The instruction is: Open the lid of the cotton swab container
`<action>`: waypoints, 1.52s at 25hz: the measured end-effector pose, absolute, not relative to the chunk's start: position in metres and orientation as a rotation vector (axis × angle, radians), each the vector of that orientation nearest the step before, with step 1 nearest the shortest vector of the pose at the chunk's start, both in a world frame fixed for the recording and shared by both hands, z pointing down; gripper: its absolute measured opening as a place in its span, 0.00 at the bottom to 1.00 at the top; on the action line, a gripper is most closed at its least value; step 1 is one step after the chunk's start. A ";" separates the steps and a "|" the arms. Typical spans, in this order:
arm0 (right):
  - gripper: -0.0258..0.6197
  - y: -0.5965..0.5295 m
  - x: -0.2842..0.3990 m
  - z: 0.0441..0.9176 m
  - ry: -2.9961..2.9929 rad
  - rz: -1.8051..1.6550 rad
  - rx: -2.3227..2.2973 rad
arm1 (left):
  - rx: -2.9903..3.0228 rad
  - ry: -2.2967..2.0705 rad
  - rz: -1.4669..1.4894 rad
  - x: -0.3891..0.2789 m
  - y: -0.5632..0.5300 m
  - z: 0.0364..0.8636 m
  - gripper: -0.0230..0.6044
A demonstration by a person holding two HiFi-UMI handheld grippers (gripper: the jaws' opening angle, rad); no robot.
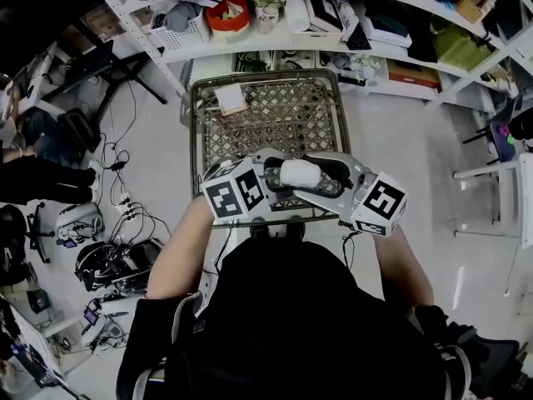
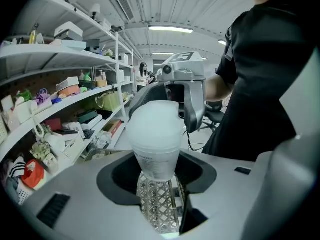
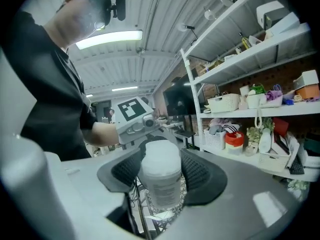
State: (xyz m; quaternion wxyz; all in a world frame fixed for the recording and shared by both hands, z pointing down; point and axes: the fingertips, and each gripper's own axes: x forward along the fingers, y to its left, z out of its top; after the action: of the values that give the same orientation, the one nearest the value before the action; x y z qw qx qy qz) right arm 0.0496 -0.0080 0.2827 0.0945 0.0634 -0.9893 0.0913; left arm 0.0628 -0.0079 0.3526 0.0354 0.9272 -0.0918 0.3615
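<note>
The cotton swab container [image 1: 300, 173] is held in the air above the wire basket [image 1: 250, 132] of a cart, between the two tools, which meet nose to nose in the middle of the head view. From there it shows only as a pale blurred lump; its ends are covered by the jaws on either side.

The left hand-held gripper [image 1: 279, 176] comes in from the left and grips the container. In the left gripper view the labelled body [image 2: 156, 164] sinks into the dark recess between the pads [image 2: 197, 171], and where the pads meet it is hard to make out. The frosted lid [image 2: 154, 121] points away, toward the right hand-held gripper [image 2: 186, 91], whose jaw tips lie behind the lid there.

The right hand-held gripper [image 3: 160, 173] stands open: its ribbed pads [image 3: 197, 171] flank the container [image 3: 161, 186] with a gap on each side. The lid [image 3: 160, 156] is on, though no seam is clear. Behind it the left hand-held gripper's [image 3: 135, 119] marker cube shows, with a bare forearm [image 3: 102, 133] cut off by the dark shirt.

The label's print is too small to read. Far shelves [image 1: 333, 40] carry clutter, cut off at the frame's top.
</note>
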 end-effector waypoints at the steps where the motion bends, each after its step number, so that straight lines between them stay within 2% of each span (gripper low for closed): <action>1: 0.43 -0.008 0.049 0.282 -2.930 0.258 0.180 | 2.854 -0.278 1.110 0.064 -0.008 0.351 0.35; 17: 0.39 -0.002 0.037 0.286 -2.892 0.170 0.126 | 2.751 -0.303 1.130 0.054 0.002 0.355 0.35; 23: 0.39 -0.005 0.036 0.279 -2.844 0.020 0.231 | 2.719 -0.302 1.027 0.055 -0.001 0.354 0.35; 31: 0.40 0.002 0.039 0.245 -2.970 0.102 0.228 | 2.732 -0.392 1.054 0.044 -0.015 0.354 0.35; 36: 0.29 0.011 0.042 0.240 -2.997 0.137 0.212 | 2.724 -0.494 1.032 0.033 -0.027 0.346 0.35; 38: 0.28 0.012 0.041 0.241 -3.005 0.143 0.201 | 2.721 -0.530 1.033 0.028 -0.029 0.345 0.35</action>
State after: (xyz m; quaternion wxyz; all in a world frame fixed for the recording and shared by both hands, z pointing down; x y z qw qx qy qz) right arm 0.0408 0.0120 0.2405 0.0631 0.0665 -0.9947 0.0474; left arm 0.0276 -0.0290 0.3453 0.0916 0.9159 -0.1785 0.3477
